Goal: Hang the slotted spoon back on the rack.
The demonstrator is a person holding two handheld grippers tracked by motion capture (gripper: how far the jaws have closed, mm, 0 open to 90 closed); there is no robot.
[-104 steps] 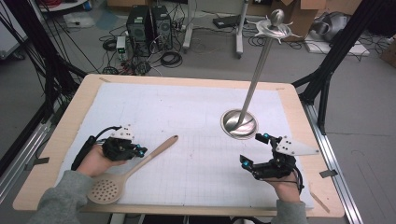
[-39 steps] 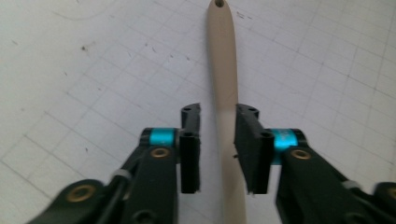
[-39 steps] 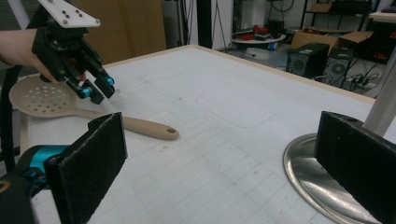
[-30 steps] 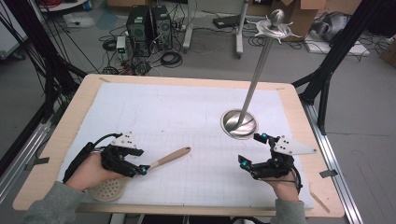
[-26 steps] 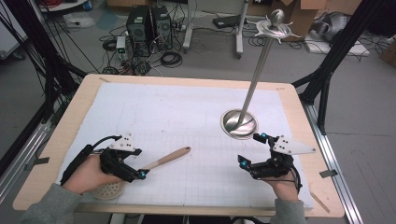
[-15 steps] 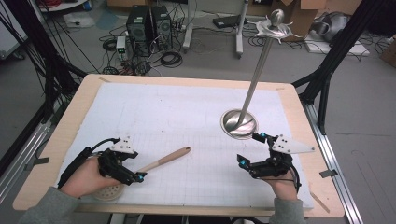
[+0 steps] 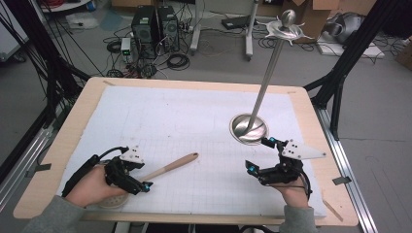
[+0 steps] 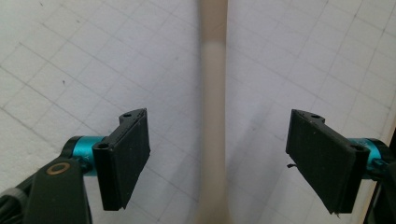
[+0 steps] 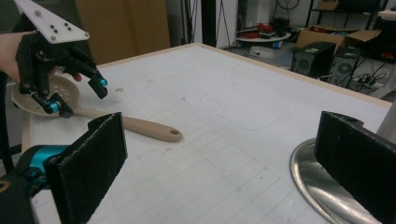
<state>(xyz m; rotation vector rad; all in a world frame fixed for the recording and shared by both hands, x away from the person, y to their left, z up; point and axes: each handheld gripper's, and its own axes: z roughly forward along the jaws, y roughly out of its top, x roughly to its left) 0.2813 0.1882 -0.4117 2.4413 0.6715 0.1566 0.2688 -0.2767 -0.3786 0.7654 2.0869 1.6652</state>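
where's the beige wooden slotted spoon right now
In the high view the beige wooden slotted spoon lies near the table's front left, its handle passing between the open left gripper, well left of the steel stand base.

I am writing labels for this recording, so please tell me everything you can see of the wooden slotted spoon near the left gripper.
The slotted spoon looks like pale, light wood. It has a long rounded handle with a small hole near its end, and a round, shallow bowl pierced with many holes. It lies flat on the white gridded mat, near the front left edge, handle pointing toward the table's middle. The left gripper is open with its jaws on either side of the handle, not touching it. The person's left hand covers most of the bowl from above.
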